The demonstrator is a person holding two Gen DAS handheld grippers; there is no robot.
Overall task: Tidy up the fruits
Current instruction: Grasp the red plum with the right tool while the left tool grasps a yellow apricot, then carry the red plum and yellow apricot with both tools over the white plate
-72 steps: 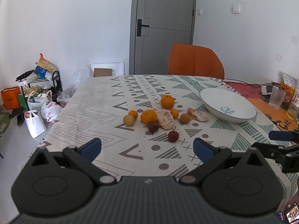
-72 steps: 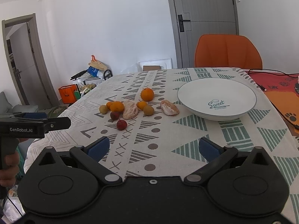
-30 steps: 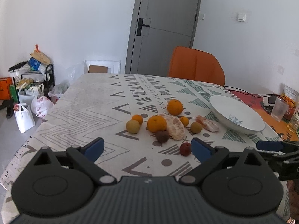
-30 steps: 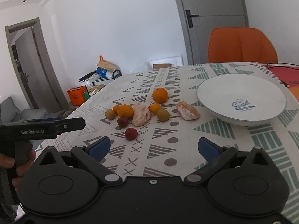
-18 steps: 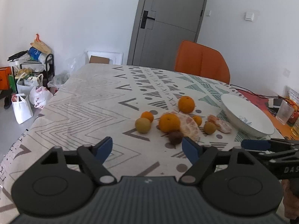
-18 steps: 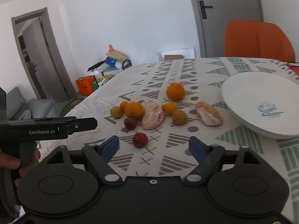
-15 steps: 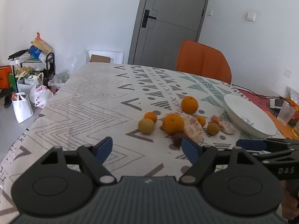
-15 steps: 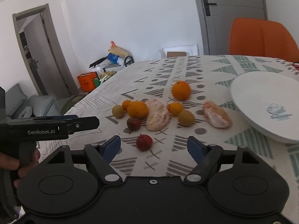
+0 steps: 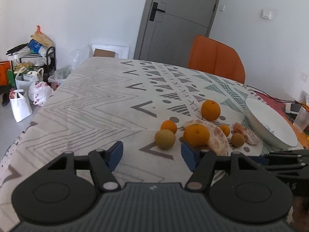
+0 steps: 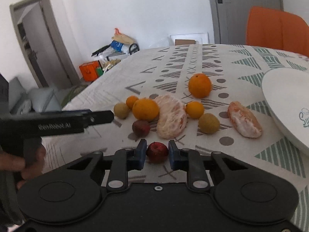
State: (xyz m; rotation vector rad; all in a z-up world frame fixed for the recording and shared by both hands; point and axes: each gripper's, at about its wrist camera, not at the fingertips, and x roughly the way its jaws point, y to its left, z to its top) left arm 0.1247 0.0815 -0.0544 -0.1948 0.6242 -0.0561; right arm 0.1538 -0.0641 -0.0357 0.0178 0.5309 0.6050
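Right gripper [image 10: 156,152] narrowed, left gripper [image 9: 151,155] wide

Fruit crowds the middle; open cloth lies to the left and far side

The patterned-cloth worktop [image 9: 92,112] is bare across its left half and toward the far edge, giving broad passage there. The cluster blocks the centre: a round yellow-green fruit [image 9: 164,139] sits just ahead of the left gripper [image 9: 151,155], whose jaws stand wide apart, with a large orange tangerine [image 9: 196,135] and peeled pale citrus half [image 10: 171,116] packed behind. The right gripper [image 10: 156,153] has its jaws close on either side of a small dark-red round fruit [image 10: 157,152]; a dark purple-brown fruit [image 10: 141,128] lies just beyond. The wide white ceramic bowl [image 10: 283,96] walls off the right side.
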